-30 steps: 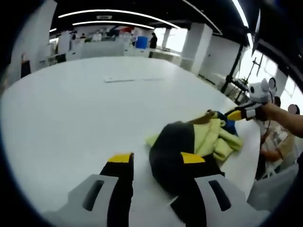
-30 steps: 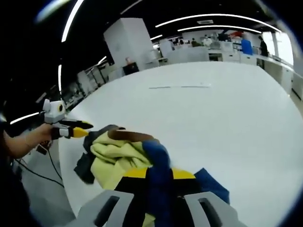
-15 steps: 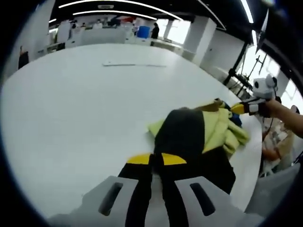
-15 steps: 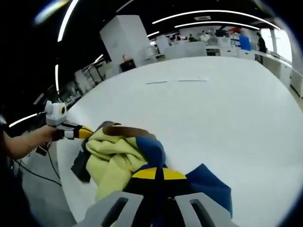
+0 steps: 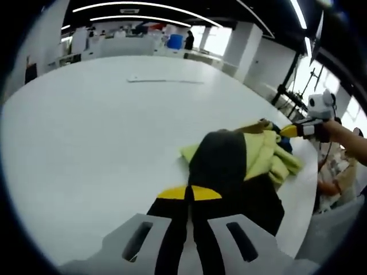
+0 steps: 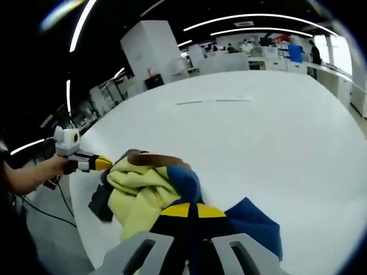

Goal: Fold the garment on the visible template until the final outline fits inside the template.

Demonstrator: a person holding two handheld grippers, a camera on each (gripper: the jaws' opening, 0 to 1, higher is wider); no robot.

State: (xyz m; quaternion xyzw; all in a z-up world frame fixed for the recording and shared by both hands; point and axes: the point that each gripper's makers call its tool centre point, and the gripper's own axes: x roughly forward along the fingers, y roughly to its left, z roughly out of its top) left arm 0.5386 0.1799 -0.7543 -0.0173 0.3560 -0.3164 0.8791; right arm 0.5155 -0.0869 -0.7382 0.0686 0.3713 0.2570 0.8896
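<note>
Both grippers clamped on the bunched garment

The garment lies crumpled on the white table, left gripper and right gripper each pinching an edge (several layers, probably); a lift could drag it farther from flat.

Left gripper view: low over the desk, facing along its fingers, garment close ahead, right gripper at far side. Right gripper view: low, opposite end of the same garment, close; left gripper beyond. Both share garment, desk and hall behind.
</note>
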